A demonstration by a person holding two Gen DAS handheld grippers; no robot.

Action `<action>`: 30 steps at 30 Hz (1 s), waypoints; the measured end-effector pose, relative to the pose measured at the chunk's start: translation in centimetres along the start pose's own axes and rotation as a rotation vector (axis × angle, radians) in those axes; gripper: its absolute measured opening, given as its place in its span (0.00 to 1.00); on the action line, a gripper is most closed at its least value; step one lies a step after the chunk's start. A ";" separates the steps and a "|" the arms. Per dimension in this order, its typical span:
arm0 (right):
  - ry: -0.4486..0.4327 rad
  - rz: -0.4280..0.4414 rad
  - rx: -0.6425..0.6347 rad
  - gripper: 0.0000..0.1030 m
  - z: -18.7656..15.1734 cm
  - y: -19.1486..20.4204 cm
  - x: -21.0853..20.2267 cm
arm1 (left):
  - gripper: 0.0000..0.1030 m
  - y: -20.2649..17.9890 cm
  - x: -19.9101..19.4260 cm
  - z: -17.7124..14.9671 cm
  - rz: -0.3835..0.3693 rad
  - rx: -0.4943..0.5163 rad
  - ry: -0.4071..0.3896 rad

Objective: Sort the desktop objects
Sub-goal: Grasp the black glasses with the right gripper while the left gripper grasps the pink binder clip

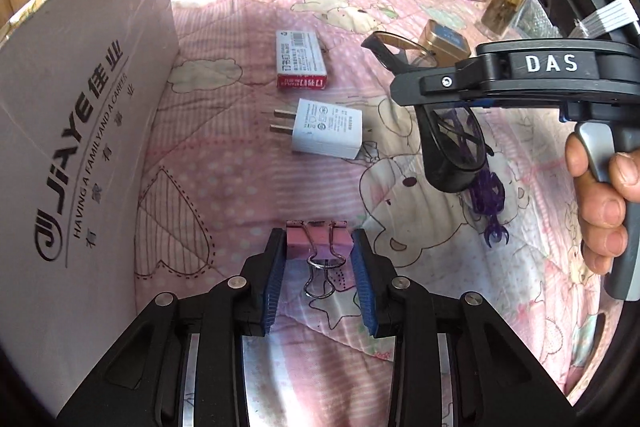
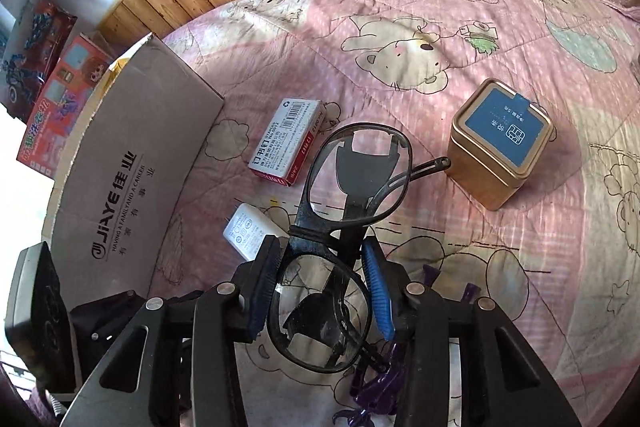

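Your left claw (image 1: 319,259) sits around the binder clip (image 1: 319,241) on the quilt (image 1: 224,155). Ahead of it lies the charger (image 1: 326,133), and the staple box (image 1: 301,59) beyond that. The cardboard box (image 1: 76,147) stands along your left. Your right claw (image 2: 325,293) holds the glasses (image 2: 340,227) above the quilt, tin (image 2: 500,143) ahead to its right.

- The cardboard box (image 1: 80,131) reads "JIAYE" with Chinese characters, and under it "HAVING A FAMILY AND A CAREER".
- "DAS" in white letters on the right gripper's (image 1: 424,95) black body.
- The staple box (image 2: 289,141) shows "STAPLES", a barcode and a recycling sign; its small print is too fine to read.
- The white charger (image 1: 326,128) carries tiny certification marks, unreadable.
- The gold tin's (image 2: 500,143) blue lid has Chinese characters.
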State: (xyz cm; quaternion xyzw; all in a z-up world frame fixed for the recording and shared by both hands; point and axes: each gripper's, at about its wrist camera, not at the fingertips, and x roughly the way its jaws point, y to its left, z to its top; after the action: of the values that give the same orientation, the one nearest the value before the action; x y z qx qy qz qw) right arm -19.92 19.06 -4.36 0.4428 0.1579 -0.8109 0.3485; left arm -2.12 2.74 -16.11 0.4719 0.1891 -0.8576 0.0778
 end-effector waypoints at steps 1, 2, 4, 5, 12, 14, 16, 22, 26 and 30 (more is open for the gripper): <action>-0.004 0.019 0.008 0.42 -0.1 -0.2 -0.4 | 0.33 0.1 -0.2 0.1 -0.002 -0.002 -0.006; -0.010 0.041 0.016 0.42 -0.1 -0.4 -0.8 | 0.33 0.1 -0.5 0.1 0.000 -0.003 -0.011; -0.017 0.073 0.029 0.42 -0.2 -0.6 -1.6 | 0.33 0.3 -0.8 0.3 -0.003 -0.013 -0.018; -0.022 0.089 0.035 0.42 -0.2 0.2 -1.8 | 0.33 0.4 -1.1 0.4 -0.003 -0.017 -0.024; -0.037 0.135 0.031 0.42 -0.8 0.8 -4.0 | 0.33 0.3 -2.5 1.1 -0.013 -0.027 -0.066; -0.040 0.135 0.024 0.42 -0.2 0.7 -4.1 | 0.33 0.1 -2.5 1.7 -0.013 -0.029 -0.073; -0.039 0.138 0.018 0.42 -0.1 1.0 -4.0 | 0.33 -0.1 -2.8 1.9 -0.009 -0.030 -0.080; -0.040 0.140 -0.010 0.42 -0.8 2.0 -5.0 | 0.33 -0.1 -4.4 2.0 0.000 -0.038 -0.107; -0.046 0.140 -0.040 0.42 -1.6 3.2 -5.7 | 0.33 0.0 -5.6 1.9 0.005 -0.045 -0.129; -0.054 0.136 -0.064 0.42 -2.1 4.1 -6.1 | 0.33 -0.1 -6.5 1.6 0.008 -0.046 -0.147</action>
State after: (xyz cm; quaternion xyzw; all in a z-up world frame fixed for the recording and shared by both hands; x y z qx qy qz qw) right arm -13.56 19.94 -0.31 0.4189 0.1436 -0.7916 0.4209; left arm 0.14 1.91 -9.88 0.4062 0.2006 -0.8852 0.1055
